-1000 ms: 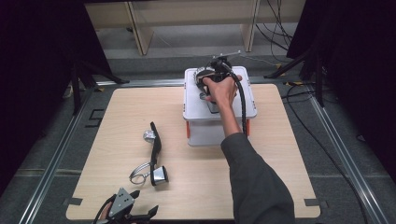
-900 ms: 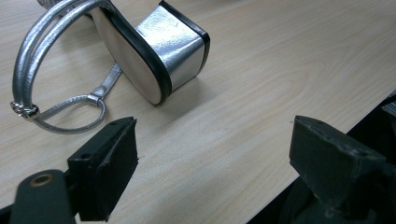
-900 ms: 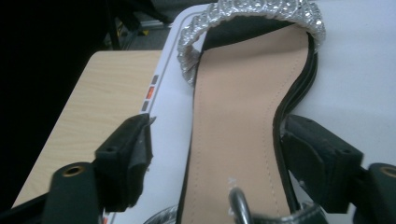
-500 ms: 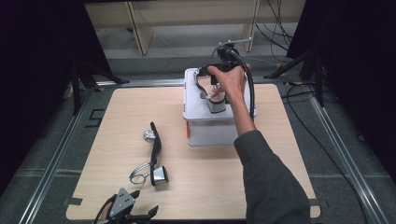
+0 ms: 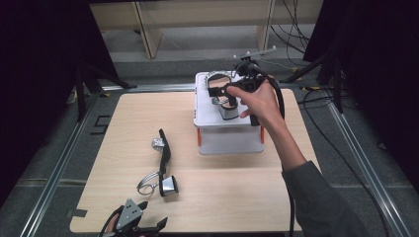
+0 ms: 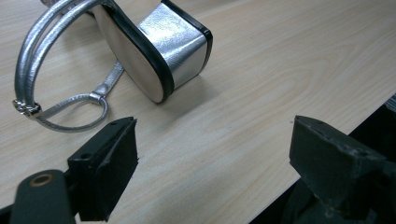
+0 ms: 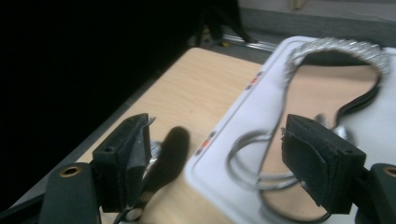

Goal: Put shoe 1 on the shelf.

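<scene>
A: Where did the two sandals lie when the right gripper (image 5: 217,94) stood over the box?

B: One silver sandal (image 5: 223,96) rested on the lid of the white box (image 5: 230,136) at the far side of the surface (image 5: 118,128). The right gripper's jaws had just been opening, and they stood well apart with nothing between them, above the sandal and not pressing it.

A: And the other one?

B: The second sandal (image 5: 163,165) lay on its side on the bare wood, near the front-left, well apart from the box. Its long axis ran from near to far, heel block towards the person and toe away.

A: Which hand was nearer to it?

B: The left gripper (image 5: 132,219), by far. It sat at the front edge just short of the heel, jaws wide apart and empty. In the left gripper view the silver heel block (image 6: 180,44) lay ahead and slightly left of the gap, with the thin ankle strap (image 6: 74,109) looped before the left jaw.

A: Anything in the way?

B: Nothing stood between; I judged only that loose strap might snag.
</scene>
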`<action>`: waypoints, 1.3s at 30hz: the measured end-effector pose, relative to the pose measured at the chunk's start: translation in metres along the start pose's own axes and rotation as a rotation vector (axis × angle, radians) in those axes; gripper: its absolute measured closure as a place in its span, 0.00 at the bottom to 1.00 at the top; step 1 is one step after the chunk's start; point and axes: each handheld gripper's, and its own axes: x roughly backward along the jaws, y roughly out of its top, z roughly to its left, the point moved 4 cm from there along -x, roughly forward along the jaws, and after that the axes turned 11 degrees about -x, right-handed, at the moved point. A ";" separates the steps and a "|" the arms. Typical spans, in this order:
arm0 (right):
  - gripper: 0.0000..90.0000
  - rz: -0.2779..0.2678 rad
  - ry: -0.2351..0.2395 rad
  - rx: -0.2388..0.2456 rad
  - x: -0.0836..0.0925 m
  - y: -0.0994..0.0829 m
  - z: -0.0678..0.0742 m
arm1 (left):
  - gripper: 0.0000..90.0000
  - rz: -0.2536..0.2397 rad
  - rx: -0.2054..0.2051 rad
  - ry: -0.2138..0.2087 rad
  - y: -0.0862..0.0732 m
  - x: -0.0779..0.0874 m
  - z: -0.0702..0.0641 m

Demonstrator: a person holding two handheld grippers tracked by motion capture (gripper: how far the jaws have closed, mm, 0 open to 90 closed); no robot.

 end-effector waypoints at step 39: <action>0.29 0.324 0.155 0.292 -0.129 -0.209 0.047 | 0.17 0.029 -0.003 0.028 -0.003 0.001 0.007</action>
